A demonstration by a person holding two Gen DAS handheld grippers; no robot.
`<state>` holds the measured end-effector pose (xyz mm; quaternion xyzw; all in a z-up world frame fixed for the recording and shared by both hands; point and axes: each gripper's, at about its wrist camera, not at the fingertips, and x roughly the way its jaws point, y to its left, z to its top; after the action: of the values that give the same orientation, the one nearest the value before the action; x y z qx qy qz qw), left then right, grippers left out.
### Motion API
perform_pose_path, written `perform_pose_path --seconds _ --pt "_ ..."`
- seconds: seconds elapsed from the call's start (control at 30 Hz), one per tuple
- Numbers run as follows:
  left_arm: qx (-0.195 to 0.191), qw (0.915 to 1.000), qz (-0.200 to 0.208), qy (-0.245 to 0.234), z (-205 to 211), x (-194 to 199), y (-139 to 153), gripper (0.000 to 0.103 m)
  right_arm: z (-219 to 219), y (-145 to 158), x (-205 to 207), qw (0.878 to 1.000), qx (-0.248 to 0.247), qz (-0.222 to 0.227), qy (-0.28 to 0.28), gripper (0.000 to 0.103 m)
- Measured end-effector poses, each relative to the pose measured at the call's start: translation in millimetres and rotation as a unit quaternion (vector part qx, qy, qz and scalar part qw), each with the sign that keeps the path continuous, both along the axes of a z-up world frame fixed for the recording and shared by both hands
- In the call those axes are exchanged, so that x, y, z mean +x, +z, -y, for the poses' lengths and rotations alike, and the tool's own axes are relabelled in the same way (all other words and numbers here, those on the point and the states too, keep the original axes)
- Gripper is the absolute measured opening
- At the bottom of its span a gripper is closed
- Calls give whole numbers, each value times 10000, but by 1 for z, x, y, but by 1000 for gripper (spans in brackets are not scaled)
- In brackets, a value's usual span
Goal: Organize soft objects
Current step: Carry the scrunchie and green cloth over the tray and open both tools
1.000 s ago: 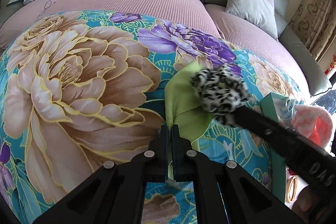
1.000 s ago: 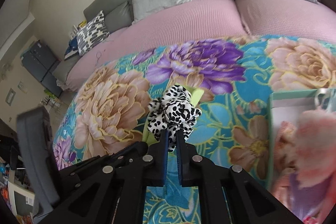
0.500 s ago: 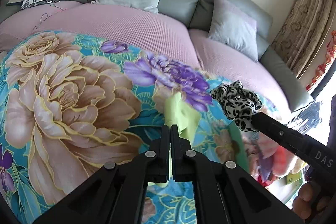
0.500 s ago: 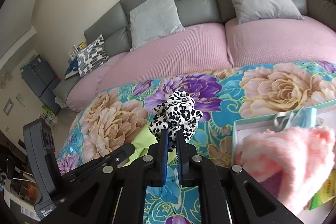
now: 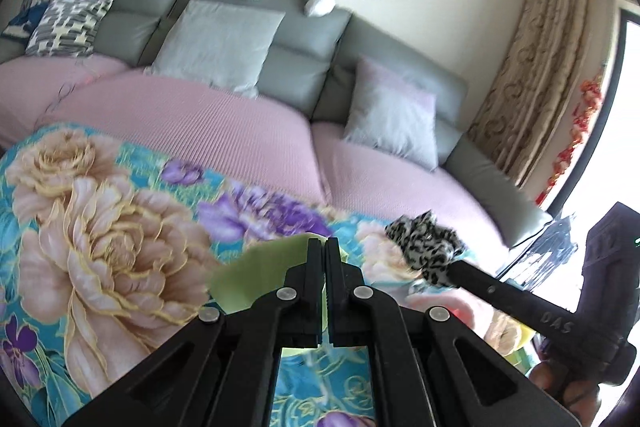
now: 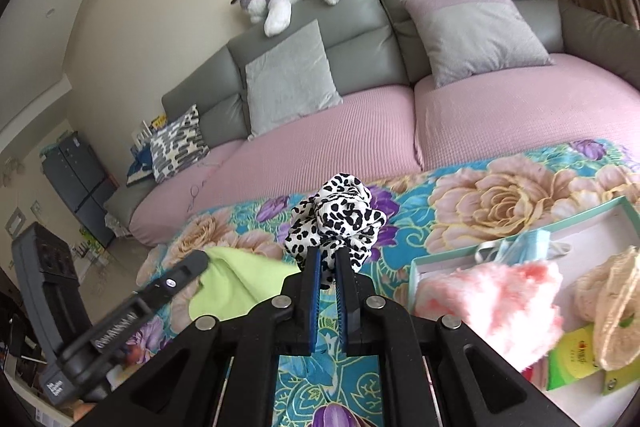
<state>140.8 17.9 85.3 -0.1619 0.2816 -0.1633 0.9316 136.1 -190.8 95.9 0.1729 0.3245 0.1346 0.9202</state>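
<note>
**A:** Why's the right gripper (image 6: 328, 259) up off the floral blanket (image 6: 492, 195)?

**B:** Its jaws pinch the leopard scrunchie (image 6: 340, 217) clear of the cloth, likely so it can swing to the teal box (image 6: 436, 259) at three o'clock, where a pink fluffy piece (image 6: 500, 299) lies.

**A:** And the left gripper (image 5: 323, 247)?

**B:** Pressed together on the green cloth (image 5: 256, 273), at nine o'clock of the scrunchie. Farther off, at twelve, the sofa (image 6: 480, 115).

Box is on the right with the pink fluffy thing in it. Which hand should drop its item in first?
Right, probably. The right gripper is shut on the scrunchie, and the box lies just beside it. The left gripper, shut on the green cloth, sits farther from it.
</note>
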Motion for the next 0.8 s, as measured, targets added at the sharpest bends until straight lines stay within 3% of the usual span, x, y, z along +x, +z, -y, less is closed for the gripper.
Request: perform_pose_path --seconds 0.33,0.8 --pt "125 9959 747 -501 34 -31 50 1 34 24 -41 9986 37 326 -414 7" --pt "381 9802 1101 -1601 108 -66 76 1 104 22 -95 9899 -77 119 -1412 7"
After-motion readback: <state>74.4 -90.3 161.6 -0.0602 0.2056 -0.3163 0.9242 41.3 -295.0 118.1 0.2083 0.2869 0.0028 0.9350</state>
